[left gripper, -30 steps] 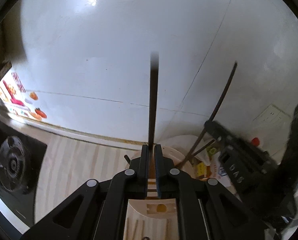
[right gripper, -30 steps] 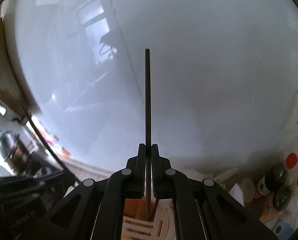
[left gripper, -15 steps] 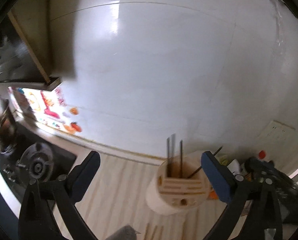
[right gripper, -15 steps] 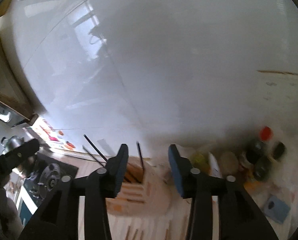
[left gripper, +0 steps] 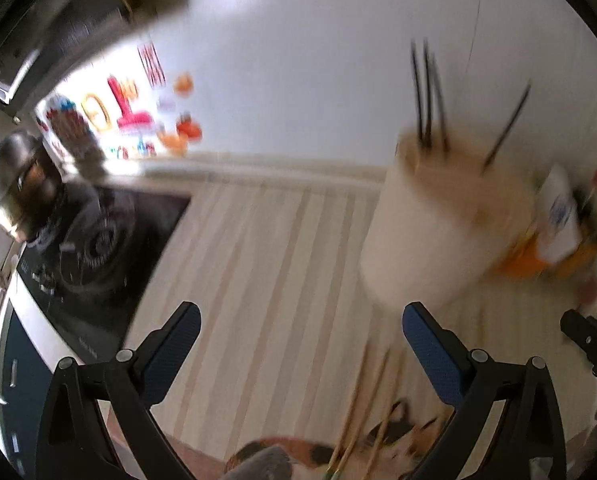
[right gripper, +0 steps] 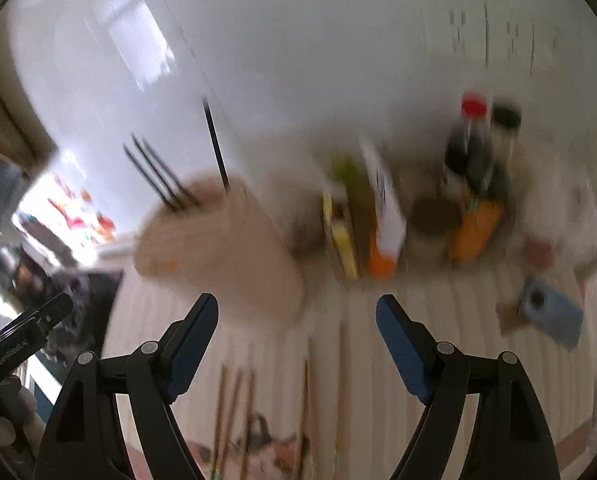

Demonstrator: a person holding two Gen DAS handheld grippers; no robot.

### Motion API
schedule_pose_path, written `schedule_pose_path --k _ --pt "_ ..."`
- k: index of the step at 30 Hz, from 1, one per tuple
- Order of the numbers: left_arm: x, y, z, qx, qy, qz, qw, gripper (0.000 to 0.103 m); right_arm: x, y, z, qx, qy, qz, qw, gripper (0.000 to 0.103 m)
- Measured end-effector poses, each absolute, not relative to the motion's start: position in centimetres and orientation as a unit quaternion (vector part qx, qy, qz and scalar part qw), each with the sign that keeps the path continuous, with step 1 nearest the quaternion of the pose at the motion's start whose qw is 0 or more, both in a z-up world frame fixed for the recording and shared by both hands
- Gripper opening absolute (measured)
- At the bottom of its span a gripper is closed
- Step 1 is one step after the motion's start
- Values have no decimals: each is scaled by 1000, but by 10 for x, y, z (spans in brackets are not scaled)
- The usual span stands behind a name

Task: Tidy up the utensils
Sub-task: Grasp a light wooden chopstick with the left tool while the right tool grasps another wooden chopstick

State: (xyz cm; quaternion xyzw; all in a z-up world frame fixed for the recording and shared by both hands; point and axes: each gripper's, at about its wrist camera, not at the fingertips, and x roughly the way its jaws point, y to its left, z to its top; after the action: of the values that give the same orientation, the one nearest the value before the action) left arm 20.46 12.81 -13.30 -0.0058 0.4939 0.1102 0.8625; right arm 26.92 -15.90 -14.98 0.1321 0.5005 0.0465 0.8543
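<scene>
A pale round utensil holder [left gripper: 430, 232] stands on the striped wooden counter with several dark chopsticks [left gripper: 428, 100] upright in it; it also shows in the right wrist view [right gripper: 222, 248], with the dark chopsticks [right gripper: 214, 144] sticking out. Several light wooden chopsticks [left gripper: 362, 404] lie on the counter near a patterned plate; they also show in the right wrist view [right gripper: 306, 396]. My left gripper [left gripper: 302, 352] is open and empty, above the counter left of the holder. My right gripper [right gripper: 298, 344] is open and empty, just right of the holder. Both views are blurred.
A black gas hob [left gripper: 98, 248] with a steel pot [left gripper: 14, 184] lies at the left. Sauce bottles [right gripper: 474, 160], cartons [right gripper: 386, 216] and an orange packet [right gripper: 474, 232] stand along the white wall. A blue item [right gripper: 550, 312] lies at the right.
Both grippers held a dark chopstick upright over the holder a second ago. They let go, opened wide, and have pulled back and tilted down toward the counter.
</scene>
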Motion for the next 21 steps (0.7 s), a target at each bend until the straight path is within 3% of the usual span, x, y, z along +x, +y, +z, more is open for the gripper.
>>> schedule_pose_path --k 1,5,7,9,11,17,20,21 --pt "203 128 -148 -2 508 110 854 103 268 -159 -161 130 515 48 846 81" --pt "198 122 -206 9 570 97 816 100 257 -149 -232 115 602 40 789 58" --pt "197 120 -233 1 603 81 793 93 253 -148 -260 113 628 33 769 54" --pt "195 116 -252 -4 627 62 776 75 250 -150 -286 116 650 21 751 48" --pt "196 112 -273 -11 648 44 760 70 247 -153 -301 119 660 10 741 47" --pt "203 103 -306 -5 678 15 734 37 250 -155 -326 120 676 3 727 40" --pt "205 104 -303 -8 669 9 743 10 255 -151 -336 105 686 3 720 35" --pt "207 106 -302 -8 670 11 742 5 256 -150 -340 97 689 2 718 27"
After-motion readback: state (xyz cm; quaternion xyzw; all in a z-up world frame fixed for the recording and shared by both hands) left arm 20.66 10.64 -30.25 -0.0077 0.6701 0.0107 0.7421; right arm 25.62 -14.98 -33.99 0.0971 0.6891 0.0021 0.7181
